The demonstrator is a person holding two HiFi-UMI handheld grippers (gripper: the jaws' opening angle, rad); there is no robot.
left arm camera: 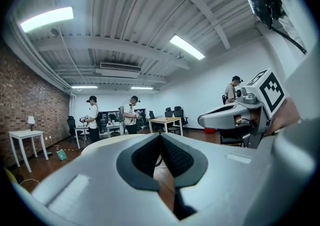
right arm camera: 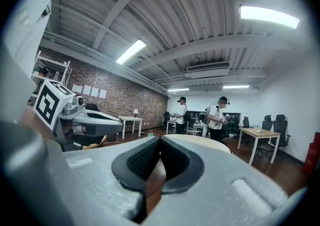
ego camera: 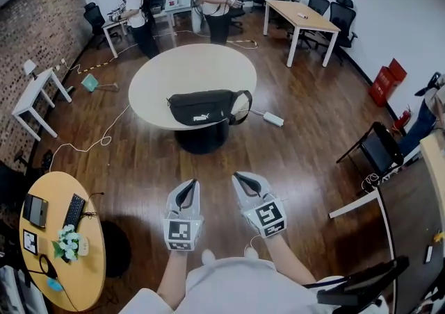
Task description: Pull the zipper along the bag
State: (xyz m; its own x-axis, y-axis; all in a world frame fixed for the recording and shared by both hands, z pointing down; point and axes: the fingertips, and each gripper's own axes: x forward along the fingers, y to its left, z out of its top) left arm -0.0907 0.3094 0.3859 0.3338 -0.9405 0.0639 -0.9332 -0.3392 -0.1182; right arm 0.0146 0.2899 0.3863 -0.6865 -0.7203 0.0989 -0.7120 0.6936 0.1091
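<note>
Both the left gripper (ego camera: 192,183) and the right gripper (ego camera: 237,176) had their jaws pressed fully together with nothing between them, and they were held side by side above the floor (ego camera: 292,139), well apart from the bag (ego camera: 203,107). Only the head view showed that black bag, lying on the round tabletop (ego camera: 160,76) near its front edge, whereas each gripper view showed just the tabletop's rim past its own closed jaws, with the other gripper alongside. What the bag held could not be seen.
</note>
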